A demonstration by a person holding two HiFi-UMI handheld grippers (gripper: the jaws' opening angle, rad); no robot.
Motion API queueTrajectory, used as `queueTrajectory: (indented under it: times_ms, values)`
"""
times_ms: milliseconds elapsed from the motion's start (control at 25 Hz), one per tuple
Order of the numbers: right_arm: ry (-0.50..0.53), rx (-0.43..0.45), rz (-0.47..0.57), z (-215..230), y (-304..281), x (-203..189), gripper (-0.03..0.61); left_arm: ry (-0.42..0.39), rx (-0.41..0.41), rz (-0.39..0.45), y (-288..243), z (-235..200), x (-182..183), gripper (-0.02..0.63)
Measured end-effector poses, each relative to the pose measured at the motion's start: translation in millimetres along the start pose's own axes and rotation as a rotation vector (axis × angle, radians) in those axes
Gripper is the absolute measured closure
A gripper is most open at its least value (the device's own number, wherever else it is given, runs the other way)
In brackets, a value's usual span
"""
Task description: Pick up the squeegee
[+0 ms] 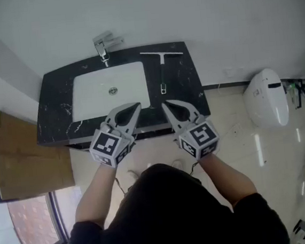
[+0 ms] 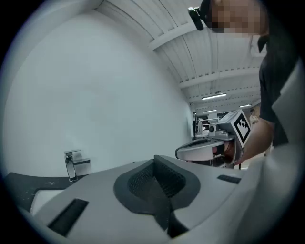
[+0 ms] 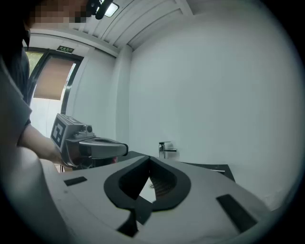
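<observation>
I see the squeegee (image 1: pixel 162 72) lying flat on the black marble counter (image 1: pixel 190 88), just right of the white sink (image 1: pixel 94 97). It's slim and T-shaped, blade crosswise at the wall end, handle pointing back toward me, with a greenish bit near its tip.

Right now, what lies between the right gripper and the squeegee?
Only bare black countertop, seen in the head view; the squeegee lies just beyond the shut right gripper, the sink to its left.
</observation>
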State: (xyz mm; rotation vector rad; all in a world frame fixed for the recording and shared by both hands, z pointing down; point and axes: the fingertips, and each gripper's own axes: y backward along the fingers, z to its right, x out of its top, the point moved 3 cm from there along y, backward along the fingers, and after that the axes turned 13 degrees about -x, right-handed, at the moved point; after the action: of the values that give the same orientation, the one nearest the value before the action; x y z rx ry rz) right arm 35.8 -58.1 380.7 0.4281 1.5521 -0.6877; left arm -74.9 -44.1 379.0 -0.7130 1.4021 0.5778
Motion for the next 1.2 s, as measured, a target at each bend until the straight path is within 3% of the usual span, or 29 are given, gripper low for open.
queueTrajectory:
  times_ms: [240, 720, 1000, 1200]
  values:
    - [-0.021, 0.008, -0.006, 22, 6, -5, 0.569, -0.002, 0.012, -0.031, -21, 7, -1, 0.614]
    - [-0.011, 0.088, -0.036, 73, 32, -13, 0.569, 0.003, 0.138, -0.045, -57, 31, 2, 0.614]
    - [-0.031, 0.044, -0.067, 84, 18, -24, 0.568, 0.024, 0.141, -0.053, -61, 16, -7, 0.614]
    - [-0.056, -0.037, -0.096, 86, -7, -26, 0.507, 0.019, 0.084, -0.052, -66, -12, -10, 0.614]
